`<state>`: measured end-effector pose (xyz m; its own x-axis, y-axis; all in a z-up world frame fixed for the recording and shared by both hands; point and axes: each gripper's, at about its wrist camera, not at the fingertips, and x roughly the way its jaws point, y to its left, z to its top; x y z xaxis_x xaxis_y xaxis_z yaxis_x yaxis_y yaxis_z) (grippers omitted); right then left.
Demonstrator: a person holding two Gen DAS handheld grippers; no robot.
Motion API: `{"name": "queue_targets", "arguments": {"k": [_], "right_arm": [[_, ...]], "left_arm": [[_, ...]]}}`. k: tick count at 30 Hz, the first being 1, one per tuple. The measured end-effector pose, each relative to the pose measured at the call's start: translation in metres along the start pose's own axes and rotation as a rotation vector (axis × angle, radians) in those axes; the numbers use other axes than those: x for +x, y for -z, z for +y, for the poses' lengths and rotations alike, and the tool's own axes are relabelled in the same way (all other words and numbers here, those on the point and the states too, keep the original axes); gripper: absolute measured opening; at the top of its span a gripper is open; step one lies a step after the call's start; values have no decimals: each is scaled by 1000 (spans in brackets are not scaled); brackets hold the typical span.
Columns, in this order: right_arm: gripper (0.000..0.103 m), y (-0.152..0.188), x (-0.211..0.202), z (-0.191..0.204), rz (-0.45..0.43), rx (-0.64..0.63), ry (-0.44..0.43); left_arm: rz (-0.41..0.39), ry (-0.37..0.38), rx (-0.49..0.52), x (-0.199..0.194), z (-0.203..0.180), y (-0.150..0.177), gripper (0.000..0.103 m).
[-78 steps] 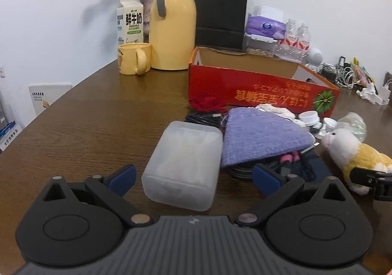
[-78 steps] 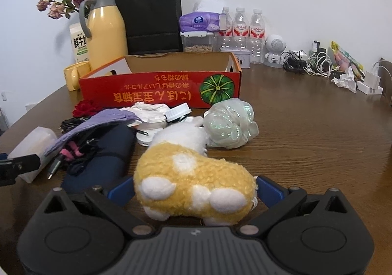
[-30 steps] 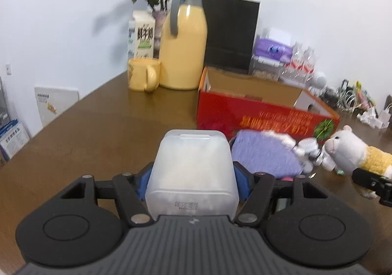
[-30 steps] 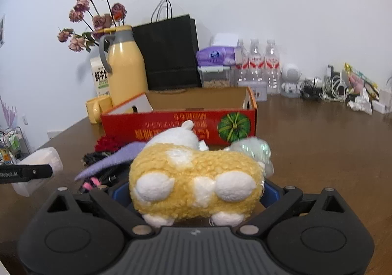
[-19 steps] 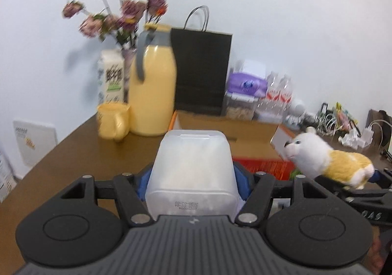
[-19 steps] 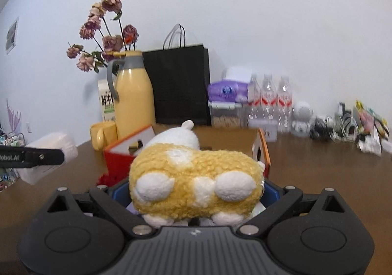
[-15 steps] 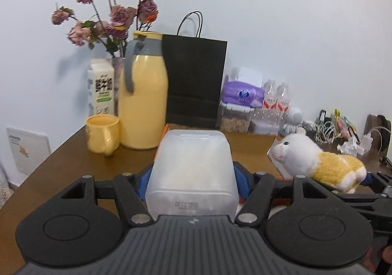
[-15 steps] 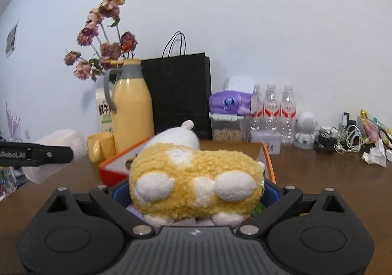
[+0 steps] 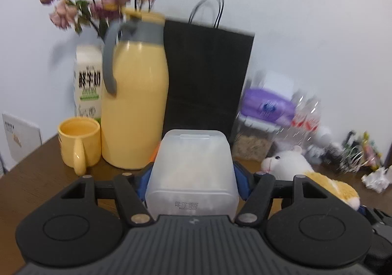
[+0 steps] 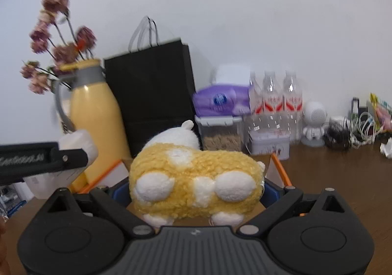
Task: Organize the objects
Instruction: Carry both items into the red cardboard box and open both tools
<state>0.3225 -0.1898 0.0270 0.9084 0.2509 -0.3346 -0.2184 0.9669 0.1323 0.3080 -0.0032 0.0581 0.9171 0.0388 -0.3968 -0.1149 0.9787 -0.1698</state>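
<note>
Your left gripper (image 9: 192, 177) clamps the frosted plastic box (image 9: 192, 172), lower centre; small print on its near edge unreadable | your right gripper (image 10: 196, 184) clamps the yellow-white plush toy (image 10: 196, 179), lower centre | milk carton (image 9: 88, 84), left of frame, bears Chinese characters | purple tissue pack (image 10: 220, 101): round blue logo, blurred

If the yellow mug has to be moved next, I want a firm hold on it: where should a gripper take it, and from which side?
Judging by its pose, take the yellow mug across the body, coming from the front. It stands upright with its handle facing the camera; a grip straddling rim and wall beside the handle may also work. The yellow thermos crowds one side, so approach from the open table side.
</note>
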Motion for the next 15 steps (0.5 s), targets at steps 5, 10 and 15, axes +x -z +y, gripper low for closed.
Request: {"name": "queue_targets", "arguments": {"k": [5,10,15], "right_arm": [[98,14,28,-5,91,-33,47],[99,23,44,-6,174,-51,83],[103,29,45,-4,197,-65,99]], "left_arm": [[121,-24,39,39,2,17,66],[142,-31,83,43,-3,31,66],[125,-51,107,39,-6,33,88]]}}
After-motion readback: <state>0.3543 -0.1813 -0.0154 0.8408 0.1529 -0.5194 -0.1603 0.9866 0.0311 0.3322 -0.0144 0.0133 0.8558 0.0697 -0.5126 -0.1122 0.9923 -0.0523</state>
